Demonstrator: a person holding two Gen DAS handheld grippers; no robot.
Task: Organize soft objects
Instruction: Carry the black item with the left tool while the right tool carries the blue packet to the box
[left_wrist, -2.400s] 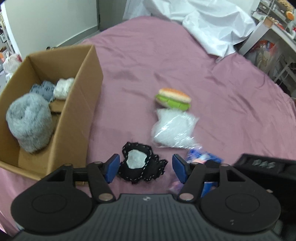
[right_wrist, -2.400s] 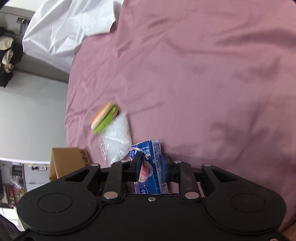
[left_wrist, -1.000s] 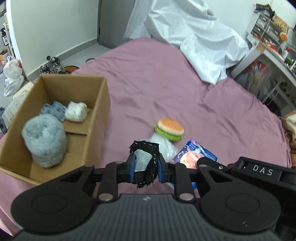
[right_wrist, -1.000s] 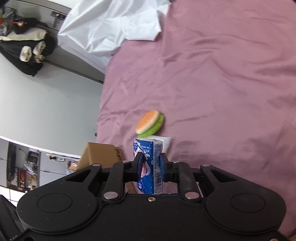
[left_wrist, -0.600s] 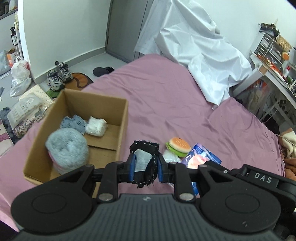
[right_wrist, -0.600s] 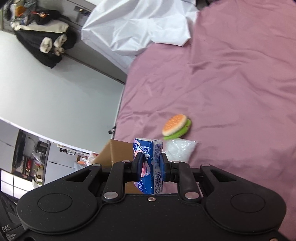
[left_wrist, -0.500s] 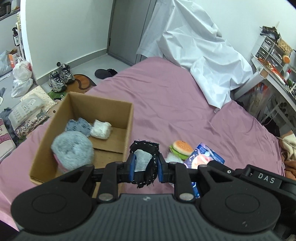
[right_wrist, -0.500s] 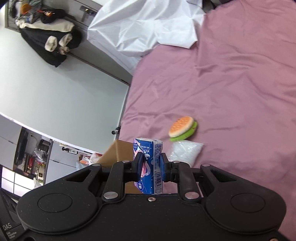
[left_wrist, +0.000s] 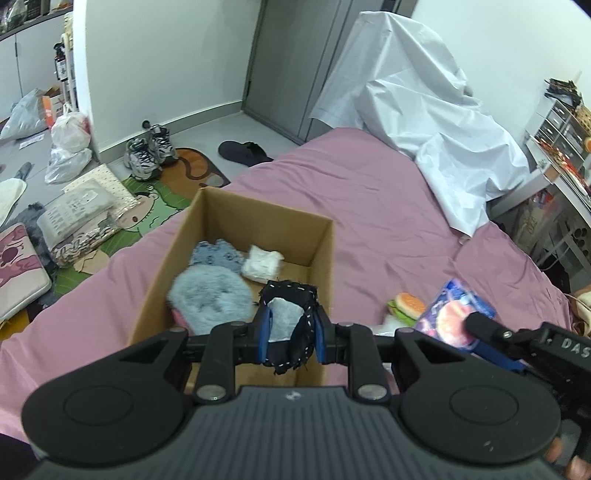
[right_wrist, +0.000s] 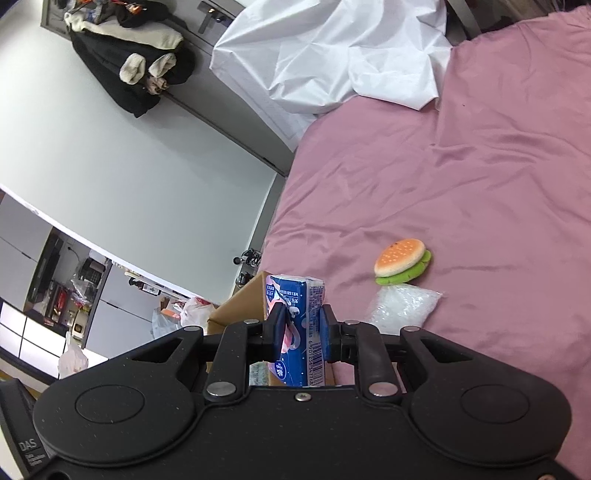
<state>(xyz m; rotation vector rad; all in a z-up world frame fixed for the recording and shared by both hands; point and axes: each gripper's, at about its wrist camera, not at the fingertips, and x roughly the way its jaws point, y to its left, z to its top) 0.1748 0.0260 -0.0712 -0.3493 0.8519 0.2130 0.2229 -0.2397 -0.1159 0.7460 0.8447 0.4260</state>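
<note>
left gripper clamped on black stitched pouch, hanging over cardboard box edge, guessing drop-in next. right gripper pinching blue tissue pack off bed, probably queued behind.

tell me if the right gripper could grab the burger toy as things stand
Probably not yet: the right gripper is shut on the blue carton, so its jaws are occupied. The burger toy itself lies uncovered on the pink sheet.

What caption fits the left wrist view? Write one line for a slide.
Left hand-held gripper carries a black stitched pouch above the open cardboard box on the pink bedsheet.
</note>
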